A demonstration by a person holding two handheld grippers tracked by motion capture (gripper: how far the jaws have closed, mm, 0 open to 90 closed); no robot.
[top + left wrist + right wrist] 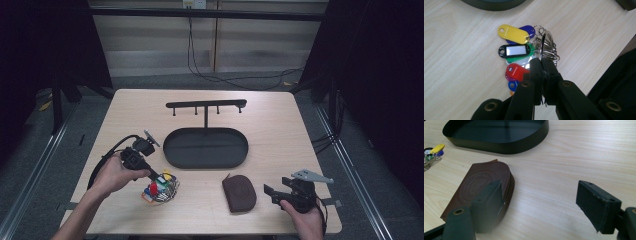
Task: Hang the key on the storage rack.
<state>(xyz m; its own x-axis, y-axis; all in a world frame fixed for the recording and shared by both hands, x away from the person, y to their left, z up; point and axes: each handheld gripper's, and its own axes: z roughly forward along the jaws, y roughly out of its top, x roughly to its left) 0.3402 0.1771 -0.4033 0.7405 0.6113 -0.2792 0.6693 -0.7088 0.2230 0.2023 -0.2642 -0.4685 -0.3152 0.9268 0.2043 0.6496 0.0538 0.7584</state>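
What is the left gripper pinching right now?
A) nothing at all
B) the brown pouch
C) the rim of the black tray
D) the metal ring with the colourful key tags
D: in the left gripper view the left gripper has its jaws closed on the metal ring that carries the colourful key tags, while the brown pouch and the black tray lie apart from it.

lab recording booth, black curtains (385, 75), trailing cables (200, 65)

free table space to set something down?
Bare wood right of the black tray, between the brown pouch and the right gripper, and along the far edge behind the hook rack. Crowded near-left: left gripper clamps the key ring.
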